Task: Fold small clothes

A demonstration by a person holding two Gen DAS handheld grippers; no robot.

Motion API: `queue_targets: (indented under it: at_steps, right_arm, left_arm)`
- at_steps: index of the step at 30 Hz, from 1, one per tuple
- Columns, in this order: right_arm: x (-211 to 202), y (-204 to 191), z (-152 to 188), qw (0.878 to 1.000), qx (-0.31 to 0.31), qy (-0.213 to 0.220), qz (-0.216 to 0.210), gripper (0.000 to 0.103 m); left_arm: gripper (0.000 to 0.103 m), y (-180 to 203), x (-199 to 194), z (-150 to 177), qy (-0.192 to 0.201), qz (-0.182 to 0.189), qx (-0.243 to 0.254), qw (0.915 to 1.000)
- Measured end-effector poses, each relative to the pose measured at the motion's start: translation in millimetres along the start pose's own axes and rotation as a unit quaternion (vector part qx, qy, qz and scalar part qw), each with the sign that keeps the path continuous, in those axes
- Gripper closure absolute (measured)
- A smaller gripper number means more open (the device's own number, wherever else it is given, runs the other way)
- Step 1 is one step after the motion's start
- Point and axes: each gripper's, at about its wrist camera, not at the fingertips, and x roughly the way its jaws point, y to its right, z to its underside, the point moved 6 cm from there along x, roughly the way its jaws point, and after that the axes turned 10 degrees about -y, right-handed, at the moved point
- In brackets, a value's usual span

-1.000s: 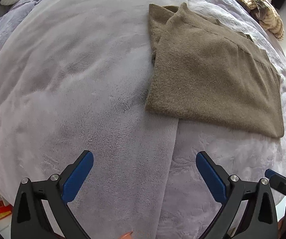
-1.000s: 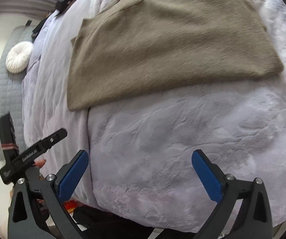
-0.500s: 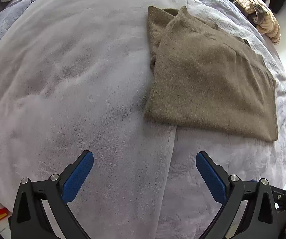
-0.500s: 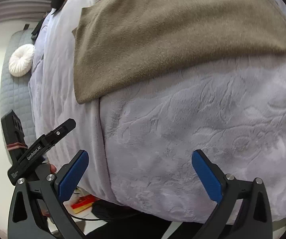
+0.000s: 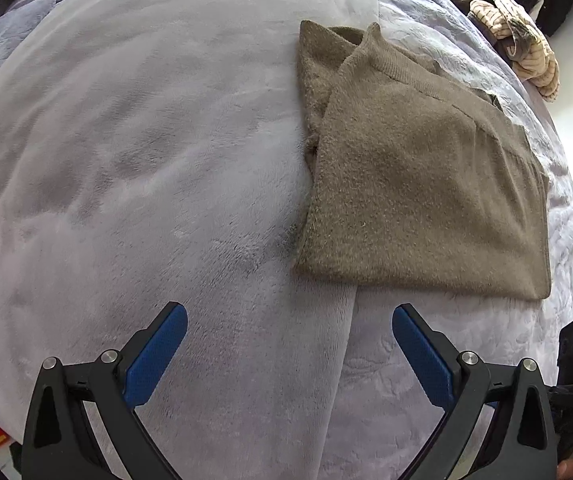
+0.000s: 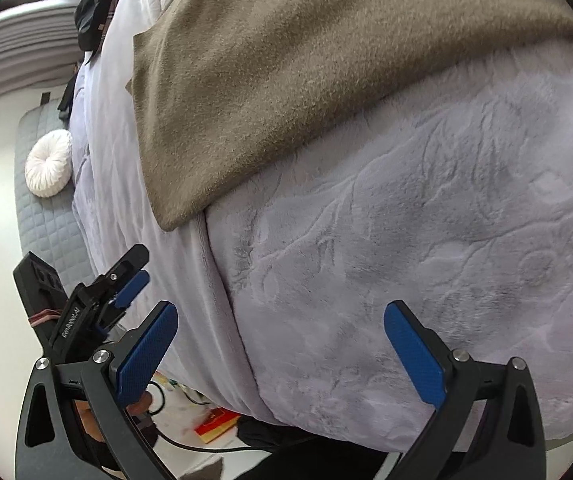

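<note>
Sweater: the olive knit sweater lies part-folded on the lavender blanket, far right of centre.
Handling: looks soft, light and limp; best pinched at its near hem corners.
Grippers: left gripper and right gripper both gape, empty.
Room: bare blanket left; bed edge near.

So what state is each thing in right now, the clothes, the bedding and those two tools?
Brown sweater: folded, lying flat on the blanket, untouched.
Left tool: open, empty, short of the sweater.
Right tool: open, empty, over the blanket.
Lilac blanket: spread out.
Striped garment: crumpled, unfolded.
</note>
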Motion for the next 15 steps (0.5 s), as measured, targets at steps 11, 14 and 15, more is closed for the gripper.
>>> queue_targets:
  at_steps: [11,14,15]
  right_arm:
    - [11.4,-31.3,-32.6,0.989,-0.02,0.06,-0.135,0.0]
    - [19.7,-42.2,-44.7,0.984,-0.033,0.064,-0.162,0.0]
    - [23.4,-44.4,-49.2,0.983,-0.032,0.066,-0.167,0.0]
  left_arm:
    - [0.0,-11.3,-9.0,-21.8,0.054,0.048,-0.005,0.9974]
    - [0.0,-18.2,-9.1,-31.0,0.06,0.069,-0.005,0.9958]
    - [0.0,-20.6,-9.0,-33.8,0.061,0.077,-0.006,0.9952]
